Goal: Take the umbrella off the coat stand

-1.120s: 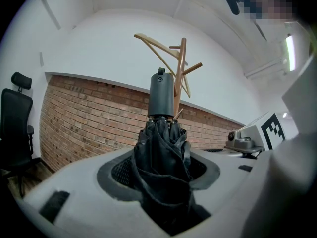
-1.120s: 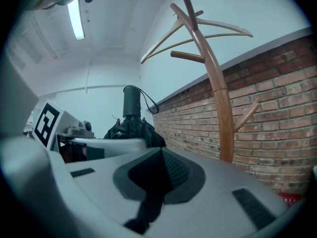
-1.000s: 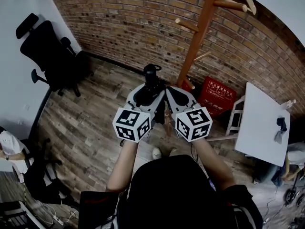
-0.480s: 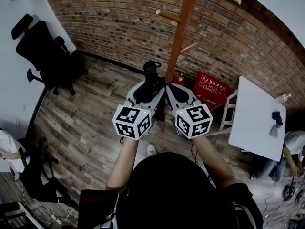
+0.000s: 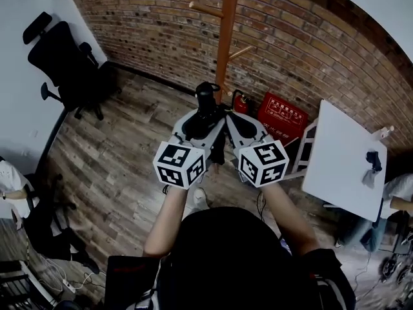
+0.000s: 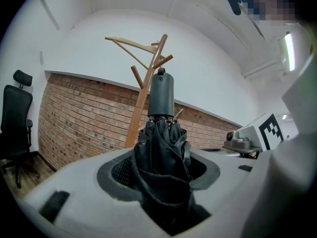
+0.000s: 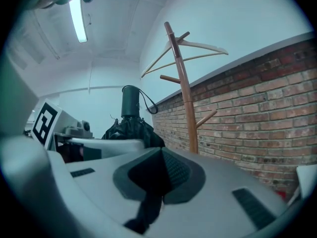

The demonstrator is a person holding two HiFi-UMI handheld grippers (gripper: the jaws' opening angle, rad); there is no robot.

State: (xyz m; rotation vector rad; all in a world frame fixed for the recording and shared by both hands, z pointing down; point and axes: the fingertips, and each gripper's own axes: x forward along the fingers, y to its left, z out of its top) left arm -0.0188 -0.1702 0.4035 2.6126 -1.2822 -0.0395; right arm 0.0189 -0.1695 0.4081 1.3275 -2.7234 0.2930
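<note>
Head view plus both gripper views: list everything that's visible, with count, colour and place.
umbrella: one, black, folded, in left hand-held gripper
coat stand: one, wooden, by brick wall
hanger: at least one, pale wood, atop the stand
office chair: one, black, far left
fire extinguisher: one, red, at stand's foot
crate: one, red, beside the extinguisher
table: one, white, right
left hand-held gripper: one, grey, shut on umbrella
right hand-held gripper: one, grey, jaws together, beside the left

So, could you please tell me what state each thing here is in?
umbrella: folded, off the stand, upright between the left jaws.
left gripper: shut on the umbrella.
right gripper: shut, empty, beside the umbrella.
coat stand: upright, a hanger on top.
office chair: unoccupied.
</note>
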